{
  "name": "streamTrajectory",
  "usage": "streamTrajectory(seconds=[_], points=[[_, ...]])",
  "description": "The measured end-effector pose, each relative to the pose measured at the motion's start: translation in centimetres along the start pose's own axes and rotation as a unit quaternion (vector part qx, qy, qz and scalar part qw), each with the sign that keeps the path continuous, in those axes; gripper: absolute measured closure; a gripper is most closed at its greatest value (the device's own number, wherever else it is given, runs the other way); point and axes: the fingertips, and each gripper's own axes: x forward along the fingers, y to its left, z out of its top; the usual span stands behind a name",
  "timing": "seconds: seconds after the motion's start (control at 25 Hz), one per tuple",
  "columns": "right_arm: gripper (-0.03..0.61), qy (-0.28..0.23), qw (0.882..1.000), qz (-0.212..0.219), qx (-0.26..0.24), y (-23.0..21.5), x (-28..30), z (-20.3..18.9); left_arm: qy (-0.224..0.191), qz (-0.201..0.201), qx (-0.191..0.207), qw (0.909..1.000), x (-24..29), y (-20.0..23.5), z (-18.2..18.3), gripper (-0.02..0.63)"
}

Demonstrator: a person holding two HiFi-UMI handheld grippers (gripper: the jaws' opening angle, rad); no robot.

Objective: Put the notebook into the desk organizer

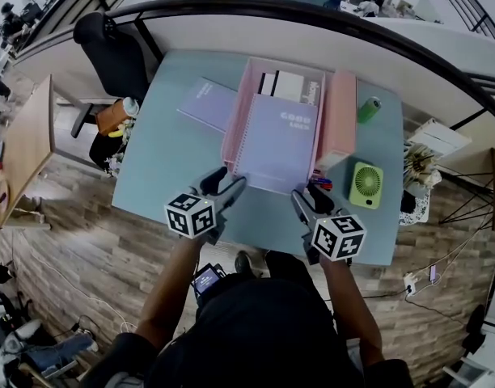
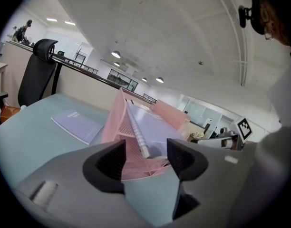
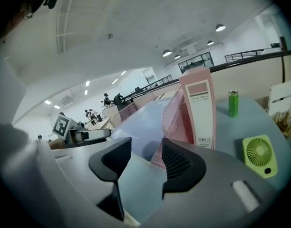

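Notebook rests sloped inside the pink desk organizer at the far middle of the desk. Left claw and right claw gape wide and empty at its near edge, apparently having let it go.

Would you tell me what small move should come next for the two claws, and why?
Probably draw both claws straight back, away from the organizer. The notebook already lies tilted inside the pink organizer, with its near edge sticking out over the front. The left claw and right claw both stand open, with nothing pressed between their pads.
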Motion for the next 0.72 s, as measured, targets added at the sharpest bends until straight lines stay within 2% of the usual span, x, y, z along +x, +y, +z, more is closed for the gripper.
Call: streamTrajectory(seconds=[0.4,0.48,0.56,0.72], points=[[0.396,0.004,0.998,0.022,0.064,-0.4,1.6,-0.7,0.006,-0.003,-0.013,0.9999,1.1,0.0,-0.6,0.322],[0.399,0.004,0.998,0.012,0.059,-0.6,1.7,-0.7,0.004,-0.006,-0.012,0.9999,1.1,-0.1,-0.5,0.34],[0.436,0.005,0.999,0.001,0.044,-0.7,1.6,-0.6,0.002,-0.008,-0.009,0.9999,1.0,-0.2,-0.4,0.38],[0.453,0.007,1.0,-0.015,0.018,-0.4,1.3,-0.3,-0.001,-0.005,0.003,1.0,0.7,-0.5,0.0,0.411]])
